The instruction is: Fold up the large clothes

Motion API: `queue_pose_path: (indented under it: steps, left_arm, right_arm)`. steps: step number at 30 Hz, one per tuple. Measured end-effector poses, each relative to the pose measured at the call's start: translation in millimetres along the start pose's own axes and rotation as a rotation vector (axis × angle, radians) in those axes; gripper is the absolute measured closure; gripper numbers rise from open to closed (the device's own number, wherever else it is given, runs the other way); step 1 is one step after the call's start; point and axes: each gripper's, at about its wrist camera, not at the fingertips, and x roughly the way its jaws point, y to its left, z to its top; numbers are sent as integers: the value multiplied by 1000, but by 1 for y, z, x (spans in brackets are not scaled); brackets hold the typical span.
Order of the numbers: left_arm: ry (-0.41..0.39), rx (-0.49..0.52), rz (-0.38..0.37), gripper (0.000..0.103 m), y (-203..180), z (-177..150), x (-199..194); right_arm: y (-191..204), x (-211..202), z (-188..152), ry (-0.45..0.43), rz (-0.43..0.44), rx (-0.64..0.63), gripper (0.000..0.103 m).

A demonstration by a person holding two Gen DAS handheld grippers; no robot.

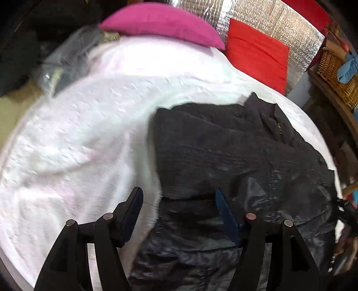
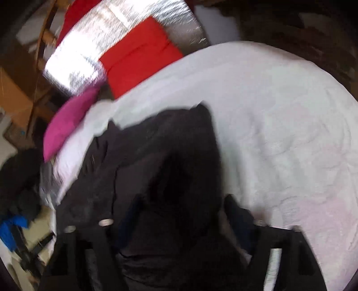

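A large black jacket lies spread on the white bed cover, its collar toward the far side. My left gripper is open and empty, just above the jacket's near left edge. In the right wrist view the jacket fills the middle, blurred by motion. My right gripper is open with dark cloth between and under its fingers; the blur hides whether the pads touch it.
A magenta pillow and a red cushion lie at the bed's far end against silver foil. A wicker basket stands at the right. Dark clothes are piled left of the bed.
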Motion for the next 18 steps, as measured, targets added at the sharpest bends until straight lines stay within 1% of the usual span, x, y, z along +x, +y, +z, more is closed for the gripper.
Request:
queue_pose_path:
  steps: [1, 2, 3, 4, 5, 7, 8, 11, 13, 15, 18]
  left_arm:
    - [10, 2, -9, 35, -2, 0, 3]
    - [18, 8, -17, 35, -9, -2, 5]
    - [20, 22, -16, 35, -14, -4, 6]
    - [20, 50, 4, 35, -20, -7, 7]
    - [18, 81, 41, 35, -27, -11, 7]
    - [13, 136, 89, 41, -37, -14, 12]
    - [9, 164, 114, 42, -43, -16, 14]
    - [-2, 221, 170, 42, -54, -20, 16]
    - [3, 219, 171, 42, -54, -19, 19]
    - [14, 188, 141, 42, -49, -16, 20]
    - [24, 155, 110, 47, -39, -13, 15]
  right_arm:
    - [7, 4, -3, -5, -33, -27, 39]
    - [14, 6, -6, -22, -73, -52, 42]
    - [18, 5, -9, -28, -89, -61, 44]
    - [21, 5, -11, -41, -108, -67, 48]
    - [20, 2, -12, -51, -120, -71, 53]
    - [24, -1, -13, -80, -154, -93, 59]
    - [27, -3, -15, -103, -177, -104, 61]
    - [25, -12, -24, -142, -220, -118, 63]
    - [34, -9, -27, -160, -261, -141, 64]
    - [39, -10, -29, -167, -287, -160, 65]
    - [43, -18, -24, -157, -304, -163, 69]
